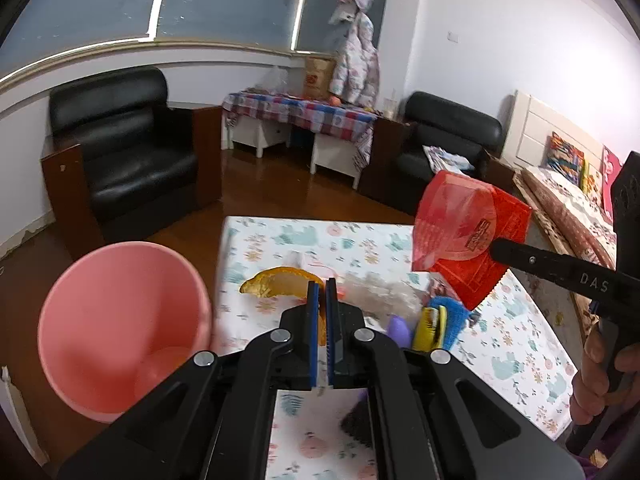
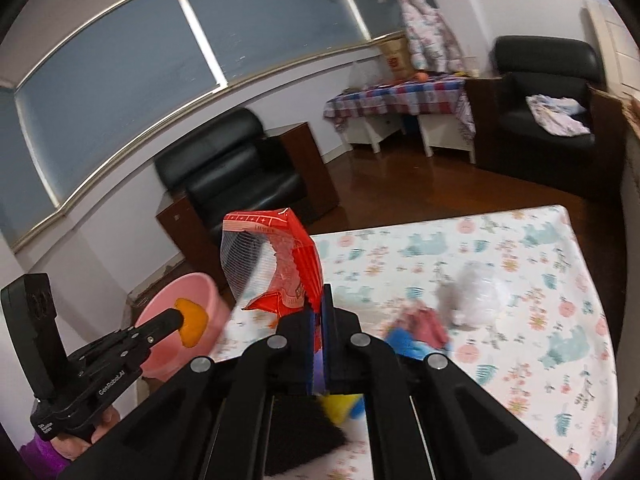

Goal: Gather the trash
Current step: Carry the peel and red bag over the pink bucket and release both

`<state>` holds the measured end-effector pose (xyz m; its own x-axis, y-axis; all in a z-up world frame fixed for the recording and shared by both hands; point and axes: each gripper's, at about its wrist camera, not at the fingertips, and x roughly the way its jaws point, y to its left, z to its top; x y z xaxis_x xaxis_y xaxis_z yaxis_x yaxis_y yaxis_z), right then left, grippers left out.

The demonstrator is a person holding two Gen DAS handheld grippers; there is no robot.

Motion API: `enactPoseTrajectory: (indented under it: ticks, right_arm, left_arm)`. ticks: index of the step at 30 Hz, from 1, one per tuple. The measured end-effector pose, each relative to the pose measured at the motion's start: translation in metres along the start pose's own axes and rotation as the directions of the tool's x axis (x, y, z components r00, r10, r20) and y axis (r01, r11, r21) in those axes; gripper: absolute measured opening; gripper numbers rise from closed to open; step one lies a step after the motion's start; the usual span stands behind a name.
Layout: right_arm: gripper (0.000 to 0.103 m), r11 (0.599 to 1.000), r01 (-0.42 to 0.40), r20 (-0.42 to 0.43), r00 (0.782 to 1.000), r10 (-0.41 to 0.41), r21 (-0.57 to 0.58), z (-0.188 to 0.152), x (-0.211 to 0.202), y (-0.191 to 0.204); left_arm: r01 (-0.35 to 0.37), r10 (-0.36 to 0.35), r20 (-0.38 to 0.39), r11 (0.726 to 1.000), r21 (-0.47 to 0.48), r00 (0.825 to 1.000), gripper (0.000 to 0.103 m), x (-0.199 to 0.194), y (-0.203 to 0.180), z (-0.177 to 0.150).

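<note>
My left gripper (image 1: 323,286) is shut on a piece of orange peel (image 1: 280,282), held above the table's left edge beside the pink bin (image 1: 120,328). In the right wrist view the same left gripper (image 2: 178,316) holds the peel (image 2: 192,322) in front of the bin (image 2: 168,344). My right gripper (image 2: 318,300) is shut on a red snack wrapper (image 2: 276,264) with a white mesh window, lifted off the flower-patterned tablecloth (image 2: 520,360). From the left, the right gripper (image 1: 494,248) shows at the right with the wrapper (image 1: 464,232) hanging in the air.
More trash lies on the table: crumpled clear plastic (image 1: 380,292), a blue and yellow piece (image 1: 436,320), a purple scrap (image 1: 400,328). Two black armchairs (image 1: 132,152) and a low table with a checked cloth (image 1: 304,112) stand behind. A bed (image 1: 568,200) is at the right.
</note>
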<state>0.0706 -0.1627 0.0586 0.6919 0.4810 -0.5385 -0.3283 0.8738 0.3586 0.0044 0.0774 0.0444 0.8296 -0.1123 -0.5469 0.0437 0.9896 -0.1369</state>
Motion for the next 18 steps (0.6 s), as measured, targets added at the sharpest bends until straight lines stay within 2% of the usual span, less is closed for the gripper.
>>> enactPoseTrajectory:
  ticks: [8, 12, 18]
  right_arm:
    - [0.002, 0.987, -0.130, -0.083, 0.989, 0.123, -0.095, 0.011, 0.046, 0.073]
    - [0.002, 0.972, -0.182, -0.128, 0.978, 0.164, -0.148, 0.012, 0.074, 0.112]
    - [0.002, 0.953, -0.230, -0.185, 0.963, 0.193, -0.199, 0.010, 0.112, 0.154]
  left_arm:
    - [-0.114, 0.115, 0.024, 0.992, -0.051, 0.993, 0.002, -0.017, 0.050, 0.000]
    - [-0.187, 0.189, 0.018, 0.978, -0.090, 0.982, 0.002, -0.024, 0.082, -0.003]
    - [-0.262, 0.264, -0.004, 0.956, -0.131, 0.965, 0.002, -0.026, 0.116, -0.009]
